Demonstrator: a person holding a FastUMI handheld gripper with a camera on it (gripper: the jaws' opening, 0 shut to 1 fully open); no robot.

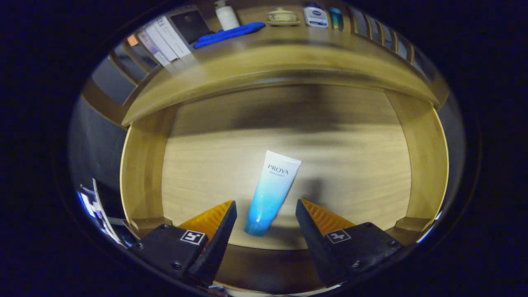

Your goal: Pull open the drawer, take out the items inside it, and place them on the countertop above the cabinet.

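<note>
Drawer (pixel 429 165) stands pulled open below the bench (pixel 280 62), its wooden floor bare but for one item. Going left to right: at ten o'clock on the bench lean some flat boxes (pixel 163 39), then a blue cloth (pixel 229 34) with a white bottle (pixel 227 15) behind it at eleven, a small lidded dish (pixel 282 17) at twelve, and a white-and-blue container (pixel 315 16) at one. A tube (pixel 270 192), white fading to blue, lies on the drawer floor, cap end toward the gripper (pixel 266 214). The jaws are apart, one at each side of the tube's cap end, touching nothing.
</note>
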